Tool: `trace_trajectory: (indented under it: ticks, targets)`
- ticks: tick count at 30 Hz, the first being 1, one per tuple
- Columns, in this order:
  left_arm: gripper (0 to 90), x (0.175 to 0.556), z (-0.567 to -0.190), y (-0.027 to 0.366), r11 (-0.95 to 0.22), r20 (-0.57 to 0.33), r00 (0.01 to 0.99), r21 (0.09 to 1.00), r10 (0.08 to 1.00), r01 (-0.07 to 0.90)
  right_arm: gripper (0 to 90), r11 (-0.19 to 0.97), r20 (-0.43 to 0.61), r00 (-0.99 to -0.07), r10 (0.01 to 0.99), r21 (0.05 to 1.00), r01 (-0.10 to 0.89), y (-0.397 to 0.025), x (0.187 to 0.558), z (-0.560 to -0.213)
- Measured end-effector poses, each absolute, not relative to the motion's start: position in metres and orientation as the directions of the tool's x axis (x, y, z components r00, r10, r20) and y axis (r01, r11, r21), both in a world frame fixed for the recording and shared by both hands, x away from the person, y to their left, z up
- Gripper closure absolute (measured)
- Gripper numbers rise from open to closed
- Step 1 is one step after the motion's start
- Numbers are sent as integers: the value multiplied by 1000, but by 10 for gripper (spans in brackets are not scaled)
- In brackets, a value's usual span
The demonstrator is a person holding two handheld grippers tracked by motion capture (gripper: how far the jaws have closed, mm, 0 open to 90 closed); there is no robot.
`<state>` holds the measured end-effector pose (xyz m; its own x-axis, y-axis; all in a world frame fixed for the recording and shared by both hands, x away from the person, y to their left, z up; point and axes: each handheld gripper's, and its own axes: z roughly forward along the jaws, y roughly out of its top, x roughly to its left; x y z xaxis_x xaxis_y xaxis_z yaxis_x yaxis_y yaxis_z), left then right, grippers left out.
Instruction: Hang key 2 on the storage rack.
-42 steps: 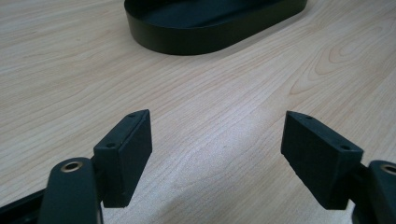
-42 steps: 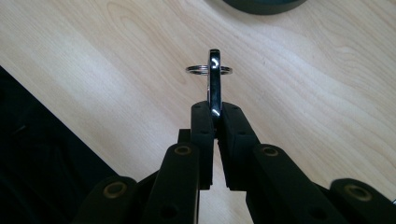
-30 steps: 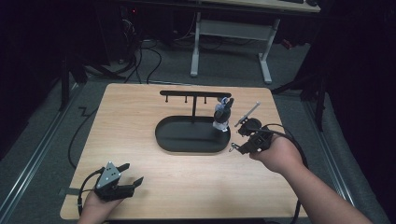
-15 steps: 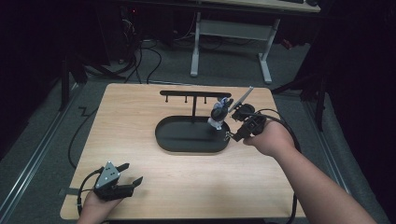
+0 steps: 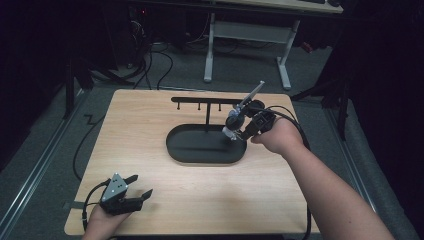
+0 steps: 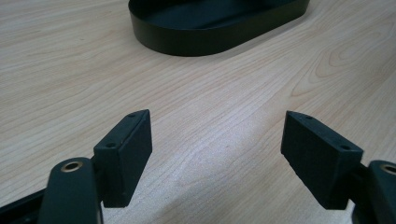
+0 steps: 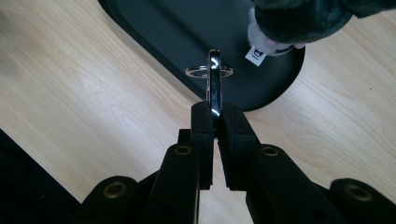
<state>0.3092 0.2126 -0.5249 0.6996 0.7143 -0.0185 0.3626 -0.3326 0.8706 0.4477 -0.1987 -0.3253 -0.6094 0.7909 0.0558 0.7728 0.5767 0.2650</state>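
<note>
My right gripper (image 5: 248, 131) is shut on the shiny metal clasp (image 7: 214, 88) of a keychain. A key ring (image 7: 208, 71) and a small black and white plush toy (image 5: 233, 121) with a white tag (image 7: 256, 55) hang from the clasp, over the right end of the black oval tray (image 5: 186, 150). Behind the tray's middle a thin post carries a black hook bar (image 5: 200, 100). At the front left corner of the table my left gripper (image 5: 134, 189) rests low over the wood, open, with nothing between its jaws. The tray (image 6: 215, 28) lies ahead of it.
The wooden table (image 5: 150, 125) stands on a grey floor. A white desk frame (image 5: 247, 35) and cables (image 5: 165, 60) stand beyond the far edge. A black cable (image 5: 82, 145) hangs off the left side. The person's right forearm (image 5: 325, 190) crosses the right front.
The right hand has moved away from the person and to the left, from beside the tray's right end up to the plush toy. The left gripper has stayed where it was.
</note>
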Motion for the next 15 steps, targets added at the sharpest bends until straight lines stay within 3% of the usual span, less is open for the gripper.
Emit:
trace_trajectory:
  ticks: [15]
  targets:
    - [254, 310, -525, 214, -328, -23, 698, 871, 716, 365, 856, 552, 68, -597, 799, 313, 773, -185, 477, -314]
